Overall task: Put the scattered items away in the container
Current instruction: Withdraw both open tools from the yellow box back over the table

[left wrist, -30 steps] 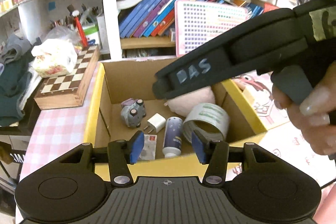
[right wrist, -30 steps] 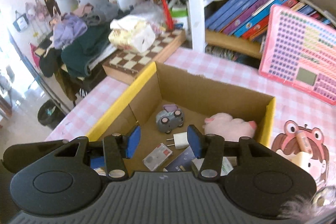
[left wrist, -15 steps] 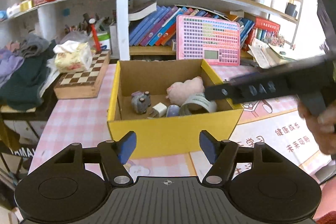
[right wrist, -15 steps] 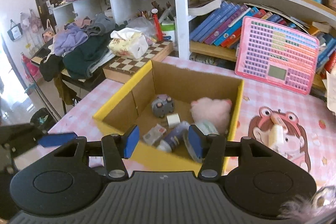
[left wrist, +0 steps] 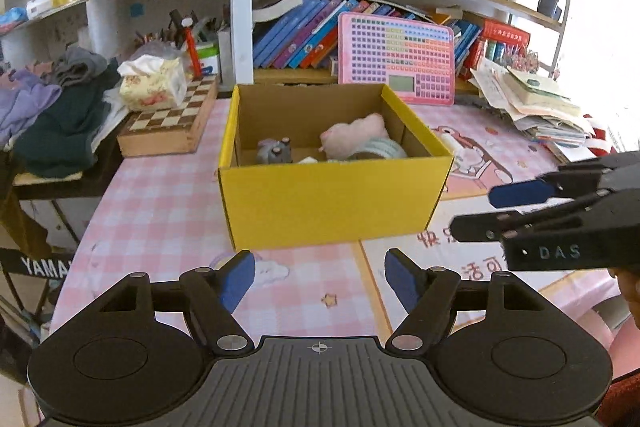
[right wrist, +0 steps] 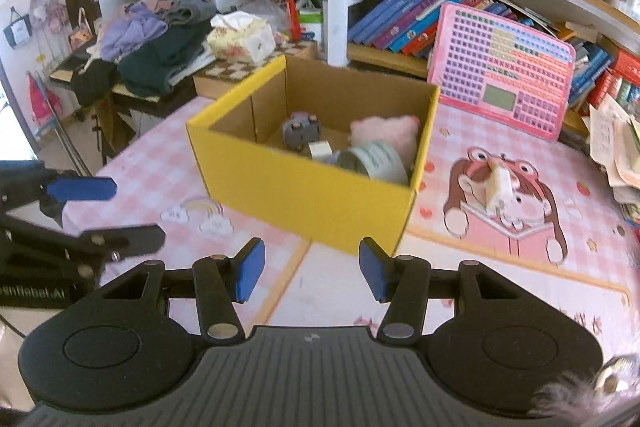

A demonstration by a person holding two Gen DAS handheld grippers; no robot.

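Observation:
The yellow cardboard box point(left wrist: 332, 203) point(right wrist: 296, 199) stands on the pink checked tablecloth. Inside it lie a grey toy car point(left wrist: 274, 151) point(right wrist: 300, 129), a pink plush point(left wrist: 356, 133) point(right wrist: 384, 133), a tape roll point(left wrist: 380, 149) point(right wrist: 372, 161) and a white plug point(right wrist: 320, 148). My left gripper point(left wrist: 318, 271) point(right wrist: 136, 213) hovers in front of the box, its jaws opening with nothing between them. At the box's near right corner my right gripper point(right wrist: 312, 271) point(left wrist: 476, 213) stands open and empty. A small pale object point(right wrist: 498, 187) lies on the cartoon mat, right of the box.
A wooden chessboard box point(left wrist: 168, 125) with a tissue pack point(left wrist: 152, 87) sits left of the box. A pink toy keyboard pad point(left wrist: 396, 59) leans on the bookshelf behind. Papers point(left wrist: 536, 107) pile at the right; clothes point(left wrist: 56, 123) heap past the table's left edge.
Both grippers have drawn back from above the box to in front of it. The left jaws have spread wider. The items in the box have not moved.

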